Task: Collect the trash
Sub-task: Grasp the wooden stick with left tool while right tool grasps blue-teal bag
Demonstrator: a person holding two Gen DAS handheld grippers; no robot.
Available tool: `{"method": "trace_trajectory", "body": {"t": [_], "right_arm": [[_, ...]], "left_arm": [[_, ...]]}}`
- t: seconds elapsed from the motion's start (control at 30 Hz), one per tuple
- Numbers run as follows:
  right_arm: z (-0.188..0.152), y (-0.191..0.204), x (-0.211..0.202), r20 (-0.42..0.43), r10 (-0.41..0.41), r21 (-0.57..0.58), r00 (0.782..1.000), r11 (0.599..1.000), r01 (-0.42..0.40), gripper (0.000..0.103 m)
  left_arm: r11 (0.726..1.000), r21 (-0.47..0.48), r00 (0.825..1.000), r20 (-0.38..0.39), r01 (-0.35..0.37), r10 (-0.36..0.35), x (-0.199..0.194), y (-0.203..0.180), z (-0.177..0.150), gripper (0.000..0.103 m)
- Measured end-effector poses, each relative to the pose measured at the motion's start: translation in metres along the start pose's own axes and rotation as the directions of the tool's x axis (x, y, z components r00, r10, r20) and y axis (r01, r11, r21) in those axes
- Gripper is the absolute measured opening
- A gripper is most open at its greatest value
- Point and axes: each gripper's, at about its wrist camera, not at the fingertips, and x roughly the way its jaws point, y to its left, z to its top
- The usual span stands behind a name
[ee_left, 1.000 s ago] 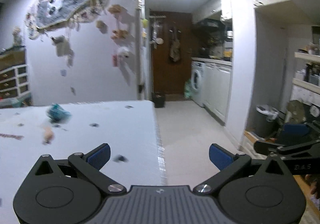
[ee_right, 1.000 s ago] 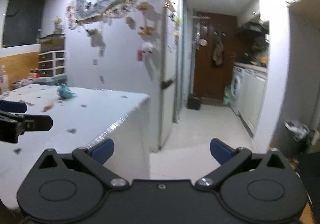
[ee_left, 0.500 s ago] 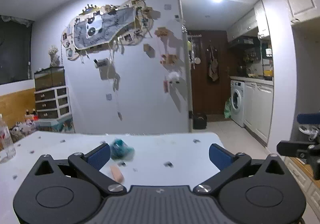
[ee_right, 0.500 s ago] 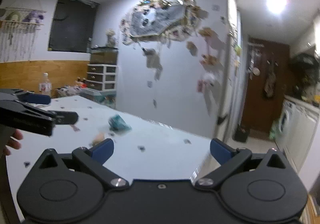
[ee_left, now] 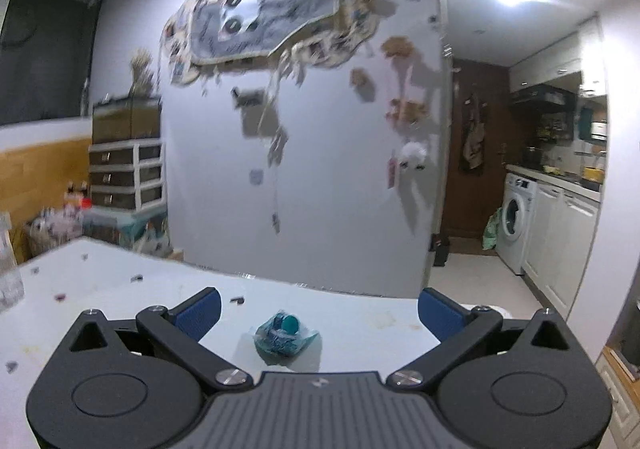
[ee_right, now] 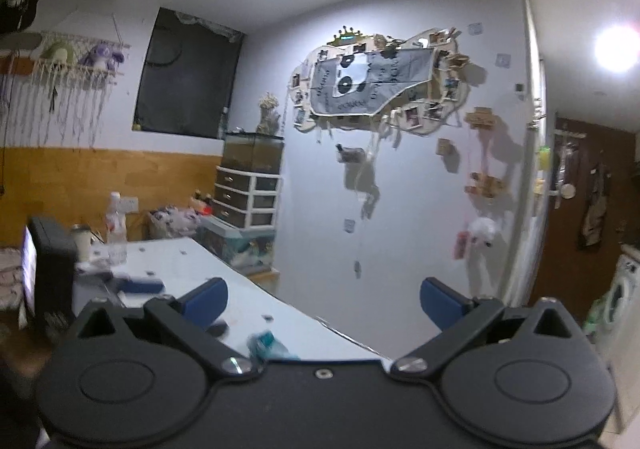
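I count one teal wrapper (ee_left: 286, 336) on the white table (ee_left: 372, 333), lying between my left gripper (ee_left: 318, 307)'s two wide-spread fingers, untouched. My right gripper (ee_right: 322, 303) gapes empty too. Several dark specks, perhaps scraps, dot the table.

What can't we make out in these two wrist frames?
- Teal wrapper: the right wrist view blurs it and the gripper body cuts off its lower part.
- Small dark specks on the table: too small to identify.
- Bottle: cut by the left edge of the left wrist view, blurred.
- Left gripper in the right wrist view: only a motion-smeared blue streak.
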Motion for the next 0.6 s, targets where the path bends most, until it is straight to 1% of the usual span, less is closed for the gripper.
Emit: {"method": "trace_trajectory", "body": {"t": [0.07,0.13,0.23,0.33,0.4,0.5,0.57,0.6], "right_arm": [[0.004,-0.004,0.027,-0.003,0.023,0.027,1.000,0.999,-0.023,0.103],[0.005,-0.007,0.055,-0.026,0.053,0.045,0.998,0.998,-0.052,0.103],[-0.003,-0.009,0.096,-0.061,0.101,0.077,0.993,0.992,-0.096,0.103],[-0.016,-0.008,0.135,-0.109,0.115,0.086,0.987,0.991,-0.106,0.103],[-0.025,-0.003,0.159,-0.119,0.123,0.065,0.985,0.991,-0.116,0.103],[-0.040,0.004,0.188,-0.156,0.143,0.057,0.977,0.989,-0.135,0.103],[-0.049,0.010,0.209,-0.157,0.147,0.089,0.977,0.987,-0.134,0.103],[-0.054,0.014,0.219,-0.165,0.141,0.085,0.976,0.988,-0.129,0.103]], "left_arm": [[0.999,-0.036,0.999,-0.033,-0.014,0.012,0.025,0.009,-0.009,0.103],[0.997,-0.075,0.998,-0.067,-0.025,0.020,0.047,0.016,-0.022,0.103],[0.994,-0.097,0.994,-0.103,-0.045,0.035,0.073,0.022,-0.045,0.103],[0.991,-0.123,0.991,-0.131,-0.044,0.028,0.094,0.028,-0.066,0.103],[0.995,-0.092,0.984,-0.178,-0.041,0.024,0.104,0.029,-0.075,0.103],[0.994,-0.085,0.981,-0.191,-0.062,0.044,0.108,0.034,-0.083,0.103],[0.996,-0.081,0.979,-0.202,-0.047,0.030,0.109,0.035,-0.088,0.102],[0.996,-0.082,0.978,-0.208,-0.046,0.028,0.109,0.036,-0.090,0.102]]}}
